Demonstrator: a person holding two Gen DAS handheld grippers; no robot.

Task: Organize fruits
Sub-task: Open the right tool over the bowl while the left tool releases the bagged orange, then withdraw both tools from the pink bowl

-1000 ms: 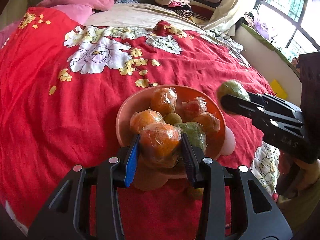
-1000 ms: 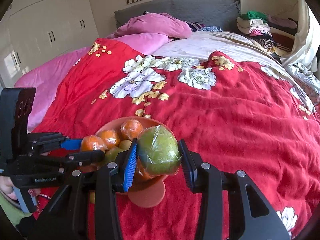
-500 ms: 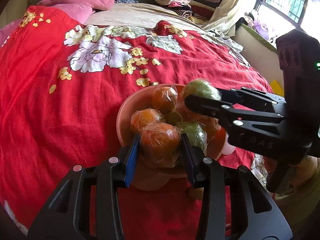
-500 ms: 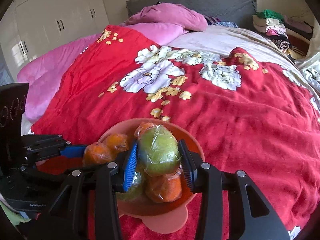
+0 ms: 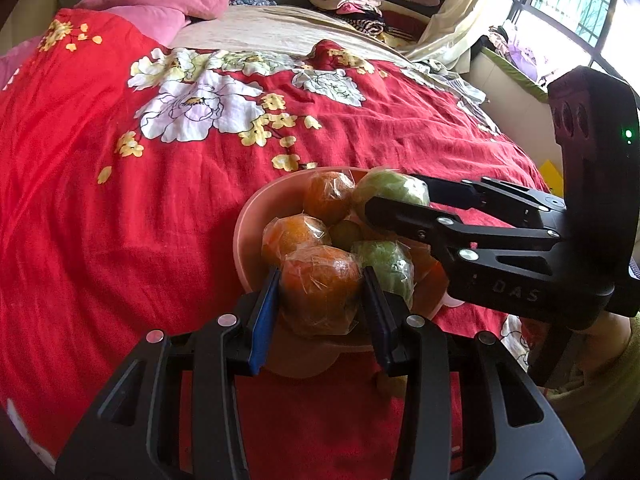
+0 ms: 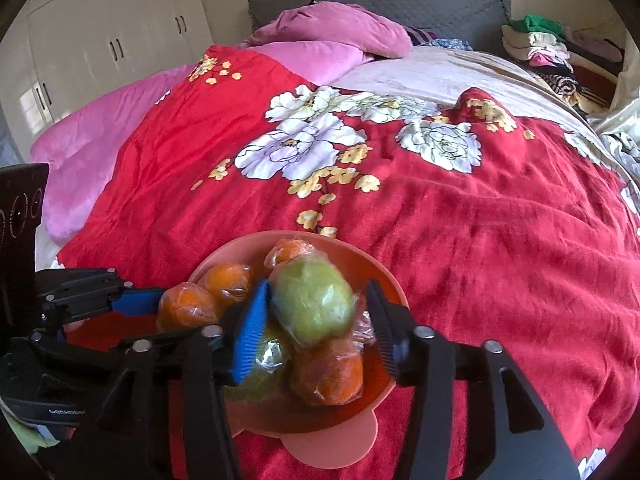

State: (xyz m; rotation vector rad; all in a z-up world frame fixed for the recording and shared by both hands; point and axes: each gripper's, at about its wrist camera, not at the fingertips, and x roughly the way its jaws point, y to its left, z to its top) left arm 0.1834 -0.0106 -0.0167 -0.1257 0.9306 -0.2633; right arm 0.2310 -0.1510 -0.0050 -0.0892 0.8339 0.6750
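A salmon-pink footed bowl (image 5: 256, 216) (image 6: 386, 280) stands on the red bedspread, piled with several plastic-wrapped oranges and green fruits. My left gripper (image 5: 320, 276) is at the bowl's near edge, shut on a wrapped orange (image 5: 320, 296); from the right wrist the same orange (image 6: 186, 306) shows at the left. My right gripper (image 6: 317, 292) (image 5: 394, 192) hovers over the pile with its jaws opening. A wrapped green fruit (image 6: 312, 308) (image 5: 390, 188) lies between them on top of the pile, blurred. It touches the blue pad and stands apart from the black one.
The red floral bedspread (image 6: 480, 240) stretches beyond the bowl. Pink pillows (image 6: 332, 32) and folded clothes (image 6: 536, 44) lie at the far end. White wardrobes (image 6: 112, 44) stand left, a window (image 5: 576, 4) right. A small yellowish fruit (image 5: 390, 384) lies by the bowl's foot.
My right gripper carried the green fruit from beside the bowl to above the pile, then spread its jaws, and the fruit settled onto the other fruits. The left gripper kept still with its orange.
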